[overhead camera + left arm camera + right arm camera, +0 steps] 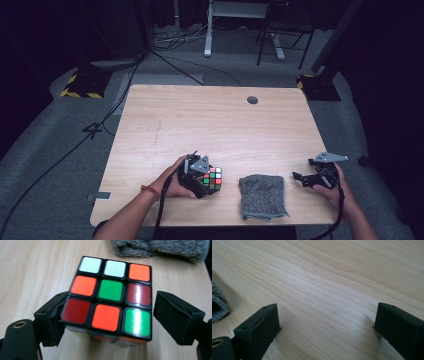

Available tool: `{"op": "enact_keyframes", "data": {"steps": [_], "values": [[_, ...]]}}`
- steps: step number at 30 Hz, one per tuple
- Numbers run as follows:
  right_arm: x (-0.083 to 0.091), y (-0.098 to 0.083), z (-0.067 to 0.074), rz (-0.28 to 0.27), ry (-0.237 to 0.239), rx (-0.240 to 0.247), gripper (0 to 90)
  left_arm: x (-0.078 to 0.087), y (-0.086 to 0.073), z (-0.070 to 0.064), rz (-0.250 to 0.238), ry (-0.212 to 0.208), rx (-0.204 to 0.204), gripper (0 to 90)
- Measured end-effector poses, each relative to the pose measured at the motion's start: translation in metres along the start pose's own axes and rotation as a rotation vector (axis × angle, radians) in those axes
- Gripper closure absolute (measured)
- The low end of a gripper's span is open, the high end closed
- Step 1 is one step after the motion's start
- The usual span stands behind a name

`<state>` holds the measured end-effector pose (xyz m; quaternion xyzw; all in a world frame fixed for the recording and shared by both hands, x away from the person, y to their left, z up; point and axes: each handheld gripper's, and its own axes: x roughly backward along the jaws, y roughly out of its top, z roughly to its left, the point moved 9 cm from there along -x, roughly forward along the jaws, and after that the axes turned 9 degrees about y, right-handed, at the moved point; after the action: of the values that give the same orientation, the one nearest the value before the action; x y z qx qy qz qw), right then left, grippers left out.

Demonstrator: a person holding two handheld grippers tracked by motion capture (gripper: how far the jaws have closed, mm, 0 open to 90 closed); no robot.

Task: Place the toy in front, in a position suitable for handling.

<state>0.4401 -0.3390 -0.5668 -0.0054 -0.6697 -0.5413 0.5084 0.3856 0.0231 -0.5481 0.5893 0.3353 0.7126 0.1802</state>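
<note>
Our left claw [107,315] brackets the cube [110,297], jaws spread, one side touching, not yet clamped. Our right claw [327,325] hangs wide over bare bench [332,277]; gripping and lifting remain.

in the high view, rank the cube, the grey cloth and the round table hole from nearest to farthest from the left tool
1. Puzzle cube: right at the left tool, between its open jaws.
2. Grey cloth: on the table to the cube's right, near the front edge.
3. Round hole: far side of the table, by its back edge.
</note>
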Motion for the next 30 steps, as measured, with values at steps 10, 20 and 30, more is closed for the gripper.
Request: {"op": "enact_keyframes", "data": {"steps": [10, 20, 30], "values": [[0.000, 0.000, 0.000, -0.001, 0.000, 0.000, 5.3, 0.001, 0.002, 0.005, -0.062, -0.006, 0.020, 24.4], [0.000, 0.000, 0.000, 0.001, -0.003, -0.001, 5.1, -0.001, 0.001, 0.004, -0.069, -0.002, 0.026, 32.5], [0.007, 0.005, 0.011, 0.020, 0.056, 0.036, 16.9, -0.001, 0.000, 0.004, -0.087, 0.027, 0.035, 33.1]]}}
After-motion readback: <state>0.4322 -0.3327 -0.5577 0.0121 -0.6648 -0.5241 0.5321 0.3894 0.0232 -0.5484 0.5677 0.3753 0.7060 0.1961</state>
